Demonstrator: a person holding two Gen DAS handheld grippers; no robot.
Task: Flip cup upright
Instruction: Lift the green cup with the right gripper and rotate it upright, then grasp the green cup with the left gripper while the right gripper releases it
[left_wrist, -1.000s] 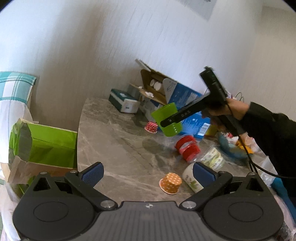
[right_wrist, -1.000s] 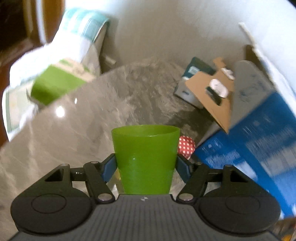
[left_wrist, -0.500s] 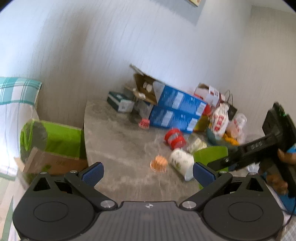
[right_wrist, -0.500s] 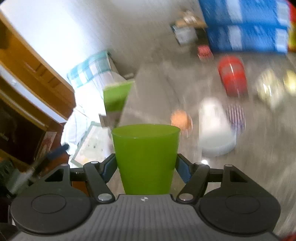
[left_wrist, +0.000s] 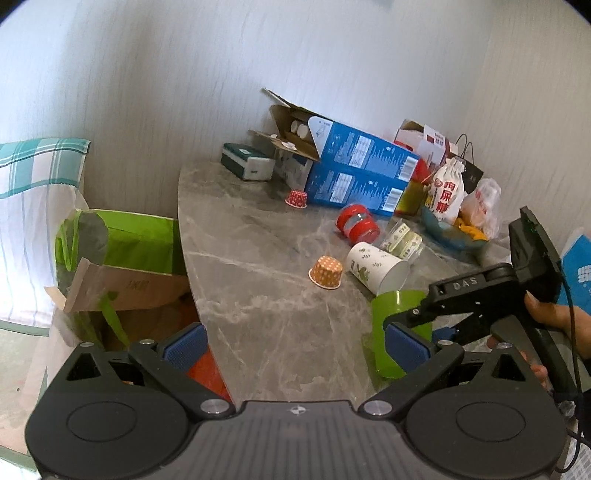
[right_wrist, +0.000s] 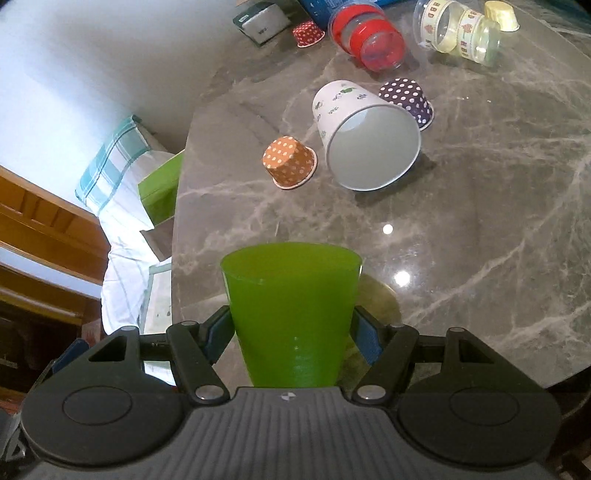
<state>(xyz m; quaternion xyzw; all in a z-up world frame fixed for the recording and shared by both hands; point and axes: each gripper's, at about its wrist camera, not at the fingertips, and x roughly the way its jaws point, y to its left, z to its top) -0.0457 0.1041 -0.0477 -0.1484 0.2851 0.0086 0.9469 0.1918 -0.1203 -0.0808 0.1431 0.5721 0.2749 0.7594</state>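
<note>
My right gripper (right_wrist: 291, 334) is shut on a green plastic cup (right_wrist: 290, 314), mouth pointing away from the camera, just above the grey marble table (right_wrist: 480, 240) near its front edge. In the left wrist view the green cup (left_wrist: 384, 332) stands mouth up at the table's near right, held by the right gripper (left_wrist: 417, 325); I cannot tell whether its base touches the table. My left gripper (left_wrist: 295, 343) is open and empty, above the table's front edge.
A white printed cup (right_wrist: 365, 136) lies on its side. Orange (right_wrist: 291, 162), purple (right_wrist: 408, 98) and red (right_wrist: 308, 33) dotted paper cups sit upside down. A red jar (right_wrist: 369, 38) and clear cup (right_wrist: 458, 31) lie tipped. Blue boxes (left_wrist: 354, 173) and bags (left_wrist: 448, 192) crowd the back.
My right gripper has carried the green cup from the back of the table down to the near right edge, turning it mouth up. The left gripper drew back and stayed open.
</note>
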